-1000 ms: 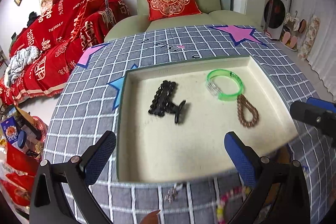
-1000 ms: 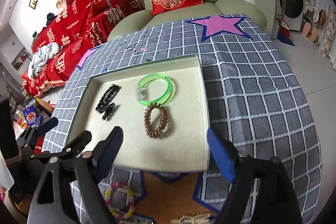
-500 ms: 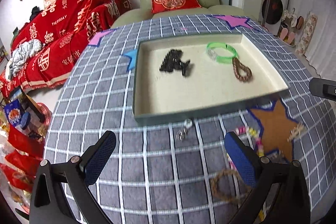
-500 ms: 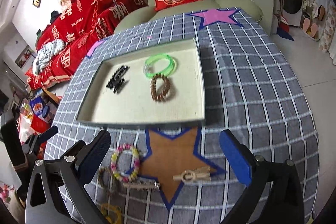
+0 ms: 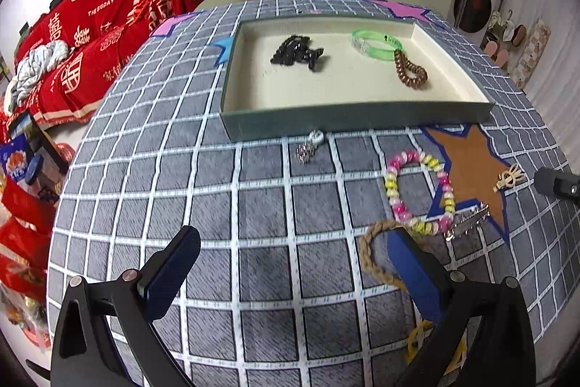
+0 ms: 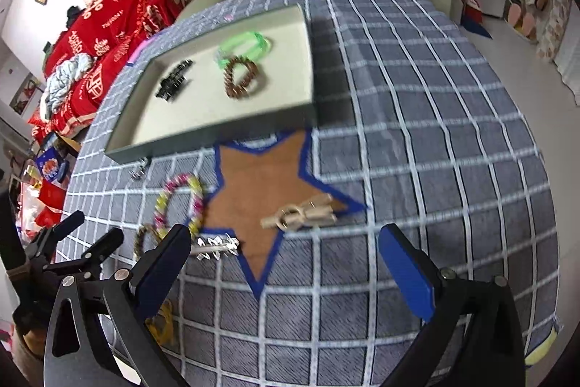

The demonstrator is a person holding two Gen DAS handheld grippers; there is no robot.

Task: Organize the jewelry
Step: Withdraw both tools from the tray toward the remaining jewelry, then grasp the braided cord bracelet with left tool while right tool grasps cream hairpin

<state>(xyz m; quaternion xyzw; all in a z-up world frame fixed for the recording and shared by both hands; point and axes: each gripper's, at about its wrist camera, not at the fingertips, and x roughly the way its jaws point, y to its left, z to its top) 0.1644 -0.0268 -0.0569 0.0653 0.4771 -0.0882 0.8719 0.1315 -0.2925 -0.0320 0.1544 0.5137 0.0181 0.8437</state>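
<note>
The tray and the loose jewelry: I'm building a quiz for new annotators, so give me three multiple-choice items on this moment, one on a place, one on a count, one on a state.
1. Where does the wooden clip lie?
A. in the tray
B. on the brown star
C. on the armchair

2. How many pieces lie in the tray?
A. one
B. three
C. five

3. How is the right gripper?
A. open, holding nothing
B. shut on the pink and yellow bead bracelet
C. shut on the tray's rim

Answers:
1 B, the clip rests on the brown star of the tablecloth.
2 B, a black hair claw, a green bangle and a brown bead bracelet are inside.
3 A, its fingers stand wide apart with only cloth between them.
</note>
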